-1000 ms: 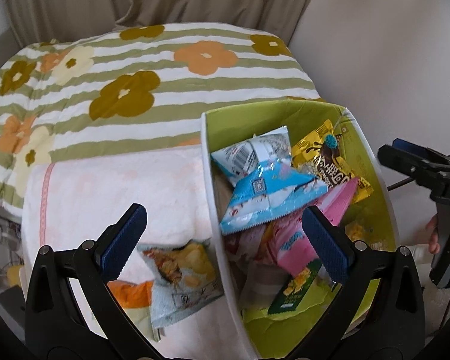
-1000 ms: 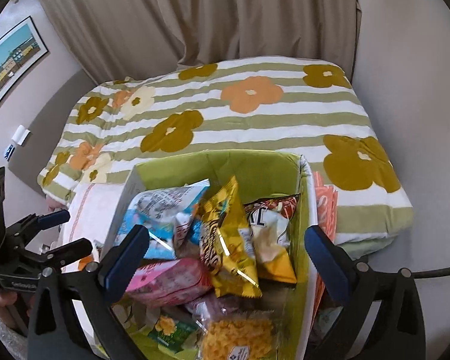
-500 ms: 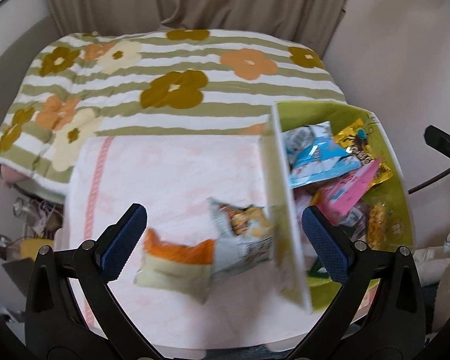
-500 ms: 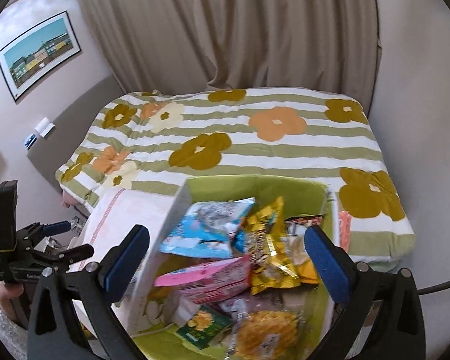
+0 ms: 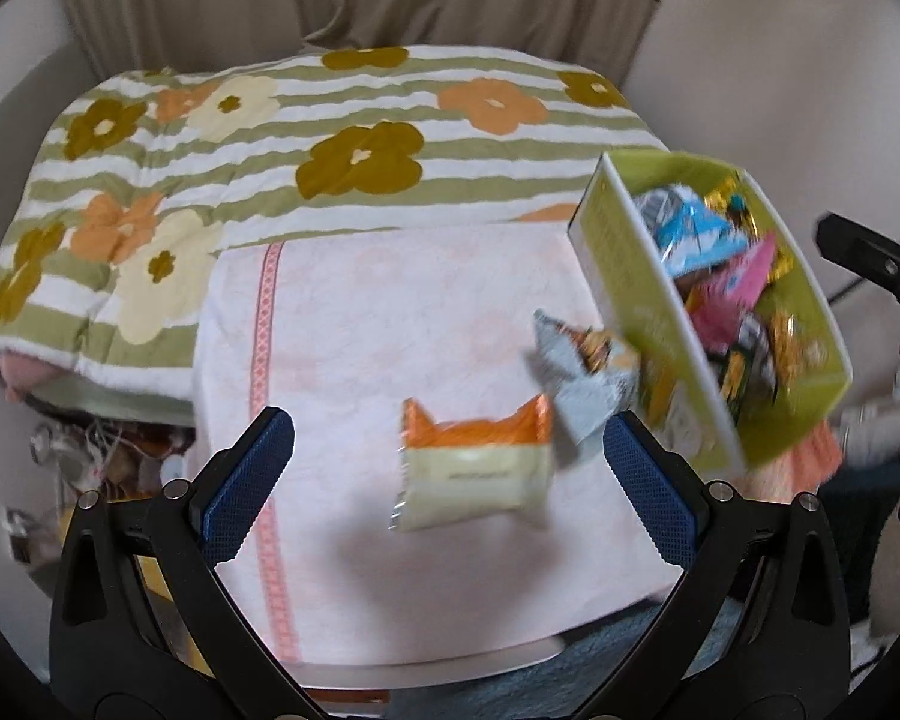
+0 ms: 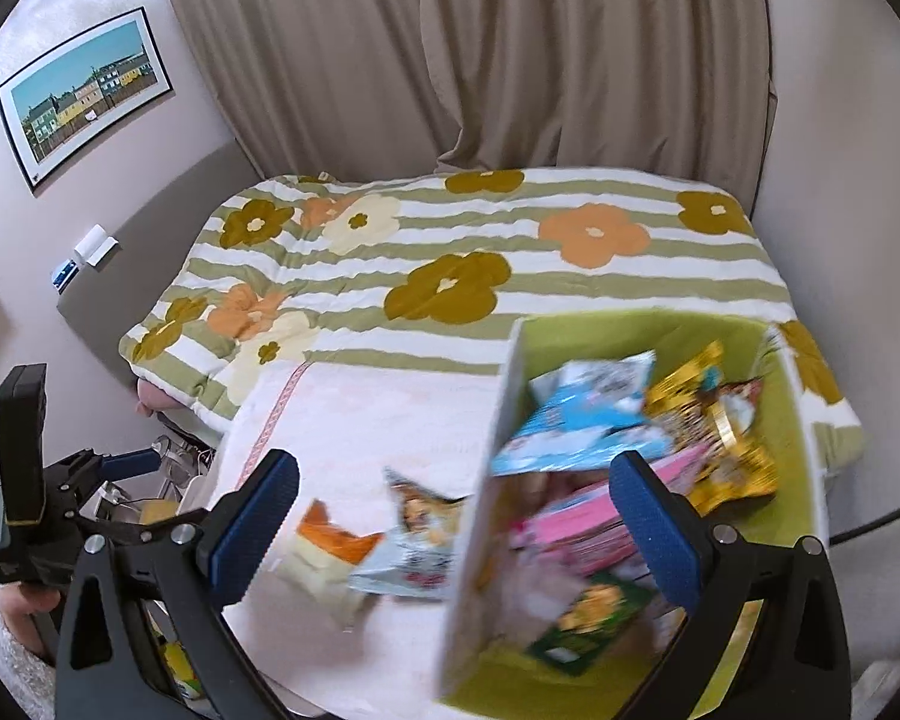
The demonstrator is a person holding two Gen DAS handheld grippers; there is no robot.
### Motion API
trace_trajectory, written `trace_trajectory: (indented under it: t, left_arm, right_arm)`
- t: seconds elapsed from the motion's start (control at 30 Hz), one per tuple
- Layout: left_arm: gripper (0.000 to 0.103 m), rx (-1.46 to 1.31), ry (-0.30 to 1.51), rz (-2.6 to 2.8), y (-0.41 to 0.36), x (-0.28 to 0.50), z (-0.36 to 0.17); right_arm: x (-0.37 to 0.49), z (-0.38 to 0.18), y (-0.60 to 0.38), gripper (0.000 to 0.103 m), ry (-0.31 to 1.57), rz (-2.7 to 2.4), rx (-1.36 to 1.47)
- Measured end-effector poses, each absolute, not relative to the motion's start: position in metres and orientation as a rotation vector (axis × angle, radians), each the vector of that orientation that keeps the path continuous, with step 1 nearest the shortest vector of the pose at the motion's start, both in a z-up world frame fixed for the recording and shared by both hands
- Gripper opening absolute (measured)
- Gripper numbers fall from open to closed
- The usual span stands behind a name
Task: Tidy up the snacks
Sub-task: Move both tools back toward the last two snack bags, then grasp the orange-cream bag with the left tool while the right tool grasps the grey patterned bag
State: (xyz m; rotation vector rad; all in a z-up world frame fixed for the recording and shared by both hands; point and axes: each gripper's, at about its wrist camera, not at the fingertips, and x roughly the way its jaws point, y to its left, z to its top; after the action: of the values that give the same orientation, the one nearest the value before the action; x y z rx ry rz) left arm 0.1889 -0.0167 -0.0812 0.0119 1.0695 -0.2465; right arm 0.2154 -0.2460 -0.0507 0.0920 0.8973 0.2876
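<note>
A lime-green box (image 5: 813, 324) (image 6: 795, 420) full of snack packets stands on the right of a towel-covered table (image 5: 354, 312) (image 6: 390, 414). An orange-and-cream packet (image 5: 474, 468) (image 6: 324, 546) and a grey-blue packet (image 5: 588, 378) (image 6: 411, 546) lie on the towel just left of the box. My left gripper (image 5: 447, 474) is open and empty, above the orange packet. My right gripper (image 6: 450, 522) is open and empty, over the box's left wall. Each gripper shows at the other view's edge.
A bed with a green-striped flowered blanket (image 5: 330, 138) (image 6: 480, 252) lies behind the table. Curtains (image 6: 480, 60) hang at the back, a wall stands at the right. Clutter (image 5: 78, 456) sits on the floor left of the table.
Both grippers have pulled back and left from above the box. The towel and the two loose packets now fill the left view. Both stay open.
</note>
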Motion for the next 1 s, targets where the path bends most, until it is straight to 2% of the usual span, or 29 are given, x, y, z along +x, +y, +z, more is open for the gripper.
trace_trajectory:
  t: [0.3, 0.63, 1.0]
  left_arm:
    - [0.102, 0.257, 1.086, -0.474, 0.007, 0.184, -0.114]
    - [0.102, 0.708, 0.979, -0.854, -0.049, 0.176, -0.172]
    - [0.102, 0.818, 1.009, -1.028, -0.087, 0.194, -0.229]
  right_arm:
    - [0.196, -0.081, -0.182, 0.103, 0.950, 0.171, 0.077]
    - [0.183, -0.120, -0.162, 0.103, 1.023, 0.046, -0.058]
    - [0.170, -0.152, -0.160, 0.100, 1.017, 0.018, -0.136]
